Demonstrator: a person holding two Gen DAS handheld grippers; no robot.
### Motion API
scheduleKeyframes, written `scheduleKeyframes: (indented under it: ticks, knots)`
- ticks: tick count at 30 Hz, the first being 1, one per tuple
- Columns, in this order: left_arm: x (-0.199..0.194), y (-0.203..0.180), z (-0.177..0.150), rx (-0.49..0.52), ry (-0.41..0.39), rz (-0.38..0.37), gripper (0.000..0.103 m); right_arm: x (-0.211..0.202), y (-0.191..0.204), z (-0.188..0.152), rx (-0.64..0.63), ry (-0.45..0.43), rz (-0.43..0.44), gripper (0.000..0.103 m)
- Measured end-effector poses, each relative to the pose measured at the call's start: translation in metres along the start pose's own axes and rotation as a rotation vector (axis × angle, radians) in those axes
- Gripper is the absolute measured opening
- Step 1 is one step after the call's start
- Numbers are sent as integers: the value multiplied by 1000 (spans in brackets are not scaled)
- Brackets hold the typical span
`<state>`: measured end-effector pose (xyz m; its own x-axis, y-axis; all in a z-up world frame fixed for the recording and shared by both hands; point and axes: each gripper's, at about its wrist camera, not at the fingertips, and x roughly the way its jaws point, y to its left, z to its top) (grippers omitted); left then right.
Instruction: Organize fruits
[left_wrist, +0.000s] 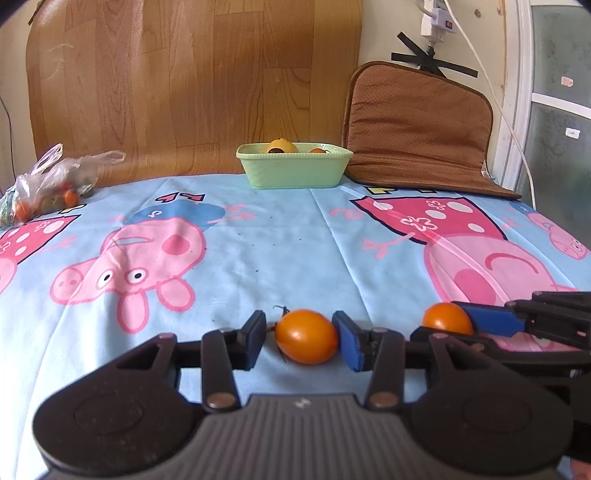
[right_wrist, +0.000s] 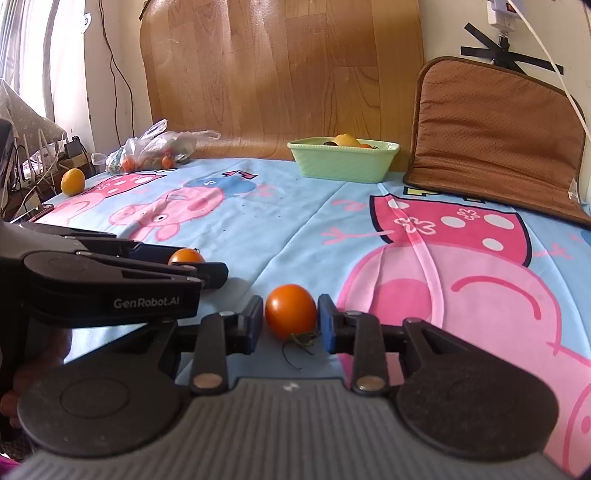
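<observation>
My left gripper (left_wrist: 303, 341) stands around a small orange tomato (left_wrist: 306, 336) on the cartoon cloth; the right pad touches it and a small gap shows on the left. My right gripper (right_wrist: 291, 318) brackets a second orange tomato (right_wrist: 291, 315) with a dry stem, pads at both its sides. Each gripper shows in the other's view, with its tomato: the right one's (left_wrist: 447, 318) and the left one's (right_wrist: 185, 255). A light green tub (left_wrist: 293, 168) at the far edge holds a yellow fruit (left_wrist: 282, 145) and small orange ones; it also shows in the right wrist view (right_wrist: 343, 159).
A clear plastic bag of small fruits (left_wrist: 48, 184) lies at the far left, also in the right wrist view (right_wrist: 155, 151). A loose orange fruit (right_wrist: 72, 181) sits at the left edge. A brown cushion (left_wrist: 417, 122) leans on the wall right of the tub. A wood-grain board stands behind.
</observation>
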<state>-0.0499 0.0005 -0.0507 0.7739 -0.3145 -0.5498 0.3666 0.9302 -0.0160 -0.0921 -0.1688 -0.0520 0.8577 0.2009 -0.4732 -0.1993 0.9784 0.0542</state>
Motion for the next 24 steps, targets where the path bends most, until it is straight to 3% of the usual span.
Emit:
scheduleKeyframes:
  ticks: [13,24]
  knots:
    - [-8,11,-8,-31,-24,-41,46,-2,1,-1,-1,-4,-9,40]
    - [-9,6,-9,-6,-23,-15,46,-3,1,-2,6,-8,-6,41]
